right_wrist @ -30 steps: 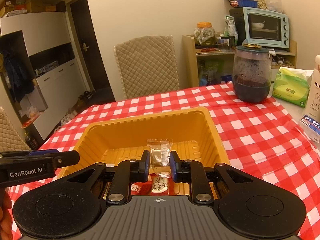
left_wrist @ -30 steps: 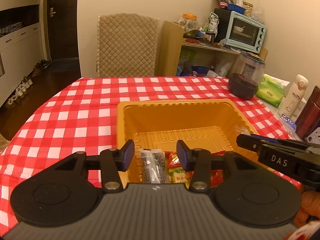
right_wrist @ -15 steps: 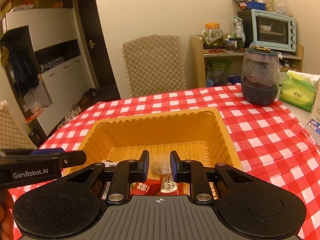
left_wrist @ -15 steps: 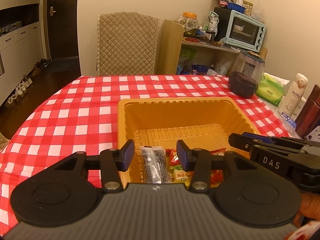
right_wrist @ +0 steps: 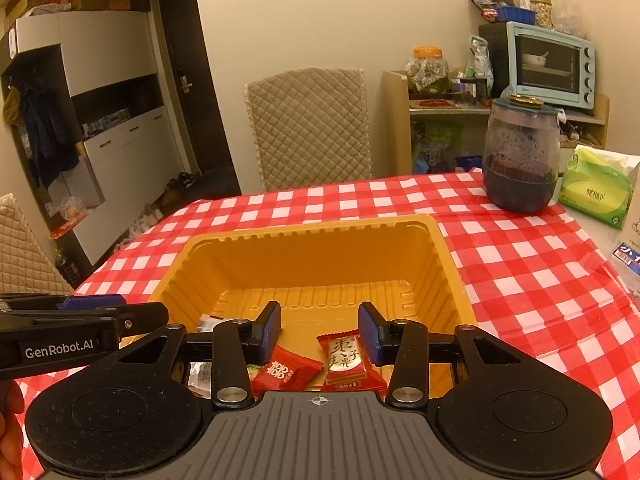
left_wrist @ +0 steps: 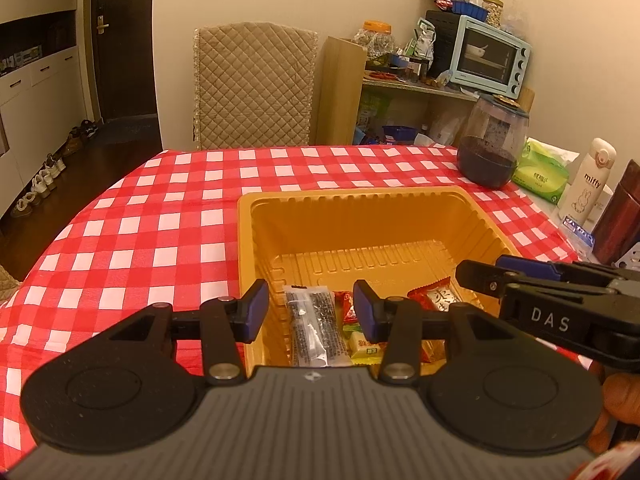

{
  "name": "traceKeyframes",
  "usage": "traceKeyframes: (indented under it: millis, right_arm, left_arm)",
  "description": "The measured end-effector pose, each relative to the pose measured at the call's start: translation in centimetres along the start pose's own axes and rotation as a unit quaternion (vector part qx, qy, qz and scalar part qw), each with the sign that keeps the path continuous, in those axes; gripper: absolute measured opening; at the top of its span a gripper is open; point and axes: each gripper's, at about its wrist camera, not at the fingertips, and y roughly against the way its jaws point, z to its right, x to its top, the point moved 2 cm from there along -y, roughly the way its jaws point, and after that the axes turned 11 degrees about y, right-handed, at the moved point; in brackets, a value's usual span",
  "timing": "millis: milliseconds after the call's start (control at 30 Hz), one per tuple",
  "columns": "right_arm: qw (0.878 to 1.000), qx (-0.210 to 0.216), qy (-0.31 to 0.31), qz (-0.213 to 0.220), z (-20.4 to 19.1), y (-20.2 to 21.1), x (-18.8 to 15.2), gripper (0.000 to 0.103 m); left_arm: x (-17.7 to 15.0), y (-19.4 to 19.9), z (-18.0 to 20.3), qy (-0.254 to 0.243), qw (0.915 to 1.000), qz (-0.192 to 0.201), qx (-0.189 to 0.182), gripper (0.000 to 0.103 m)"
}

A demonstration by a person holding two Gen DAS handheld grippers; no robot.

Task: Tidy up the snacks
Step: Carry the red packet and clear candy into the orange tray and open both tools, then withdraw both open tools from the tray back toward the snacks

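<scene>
in the left wrist view the left tool [left_wrist: 308, 310] hangs over the near edge of the yellow tray [left_wrist: 360, 204], jaws spread and pinching nothing; a black-and-white packet [left_wrist: 316, 328] lies in the tray below them. in the right wrist view the right tool [right_wrist: 319, 332] hovers over the tray's near end, jaws opening with nothing between; red snack packets [right_wrist: 342, 362] lie on the tray floor beneath.

The right gripper [right_wrist: 319, 332], earlier pinching a small clear packet above the yellow tray [right_wrist: 448, 256], is opening with nothing between its jaws; the packet is gone from them.
</scene>
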Motion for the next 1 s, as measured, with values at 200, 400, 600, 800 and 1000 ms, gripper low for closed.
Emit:
traceKeyframes:
  millis: [200, 400, 600, 800, 1000]
  right_arm:
    - [1.0, -0.003, -0.002, 0.001, 0.2, 0.2, 0.0, 0.043]
    - [1.0, -0.012, -0.001, 0.007, 0.3, 1.0, -0.3, 0.043]
    - [1.0, -0.026, 0.006, 0.016, 0.0, 2.6, -0.5, 0.043]
    - [0.999, -0.032, 0.011, 0.018, -0.5, 4.9, -1.3, 0.043]
    - [0.999, -0.042, 0.001, 0.022, -0.3, 7.5, -2.3, 0.043]
  left_arm:
    - [-0.1, 0.1, 0.0, -0.005, 1.0, 0.001, 0.001, 0.042]
    - [-0.7, 0.7, 0.0, -0.012, 0.9999, 0.003, 0.004, 0.042]
    - [-1.3, 2.4, 0.1, -0.012, 0.9998, 0.013, 0.004, 0.043]
    - [-2.2, 4.2, 0.3, -0.011, 0.9997, 0.019, 0.005, 0.045]
    - [-3.6, 6.5, -0.1, -0.001, 0.9998, 0.02, 0.007, 0.049]
